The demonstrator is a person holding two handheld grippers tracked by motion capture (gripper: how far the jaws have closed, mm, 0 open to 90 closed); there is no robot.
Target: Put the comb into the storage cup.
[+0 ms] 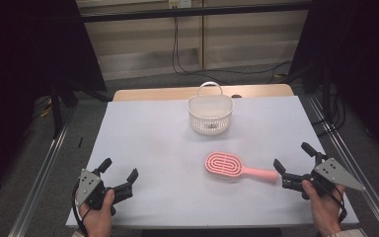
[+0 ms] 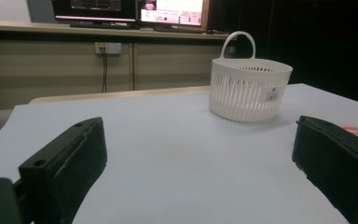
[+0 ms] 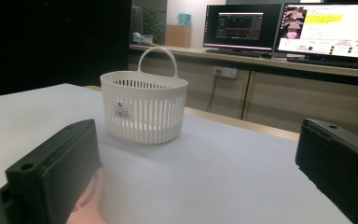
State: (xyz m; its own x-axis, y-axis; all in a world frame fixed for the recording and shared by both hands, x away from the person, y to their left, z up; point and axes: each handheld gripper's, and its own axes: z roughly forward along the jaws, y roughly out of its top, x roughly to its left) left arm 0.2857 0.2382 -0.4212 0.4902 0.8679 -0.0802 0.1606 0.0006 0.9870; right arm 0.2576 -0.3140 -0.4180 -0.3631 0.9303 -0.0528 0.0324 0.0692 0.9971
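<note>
Right hand-held gripper [image 1: 292, 163] spread, brush [image 1: 225, 165] handle tip at its jaw, ready for pinch. Left hand-held gripper [image 1: 120, 169] spread, idle; basket [image 1: 210, 114] ahead.

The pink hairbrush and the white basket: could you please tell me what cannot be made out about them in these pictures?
- Pink hairbrush: the handle's end in the high view meets the right gripper; contact cannot be told.
- The brush in the left gripper view: a sliver, hidden by a finger.
- White basket: its label is too small to read.
- The basket's floor: hidden by its wall in both gripper views.
</note>
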